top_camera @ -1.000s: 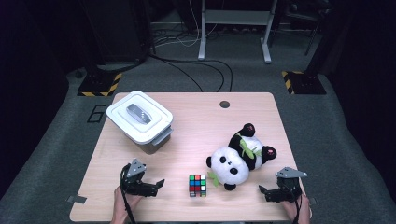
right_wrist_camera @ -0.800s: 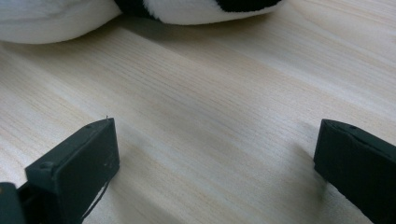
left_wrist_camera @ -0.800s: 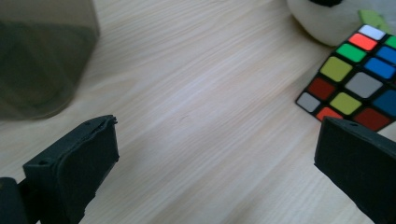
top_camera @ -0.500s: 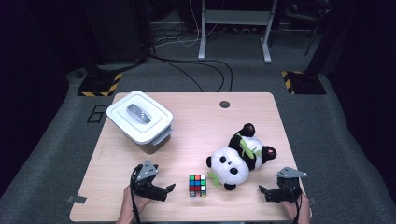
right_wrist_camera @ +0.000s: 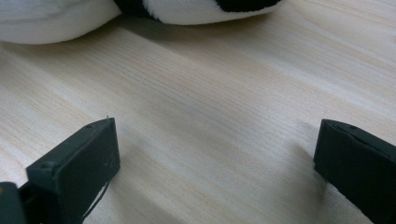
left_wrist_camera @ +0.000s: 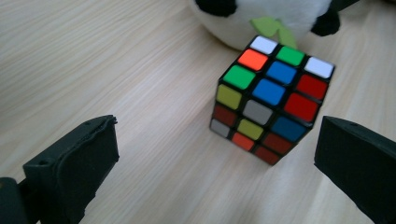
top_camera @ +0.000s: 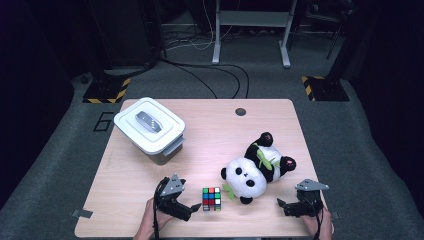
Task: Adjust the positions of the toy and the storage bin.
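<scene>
Just behind the puzzle cube lies a plush panda.

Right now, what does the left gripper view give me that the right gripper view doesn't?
Only the left gripper view shows the puzzle cube, lying ahead of the open left hand-held gripper, nearer its right jaw, untouched. Only the right gripper view shows the right hand-held gripper, open over bare wood. Both share the table and the edge of the plush panda.

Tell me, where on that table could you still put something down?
Bare wood lies behind the panda up to the table hole, and left of the left gripper. It is crowded around the cube.
</scene>
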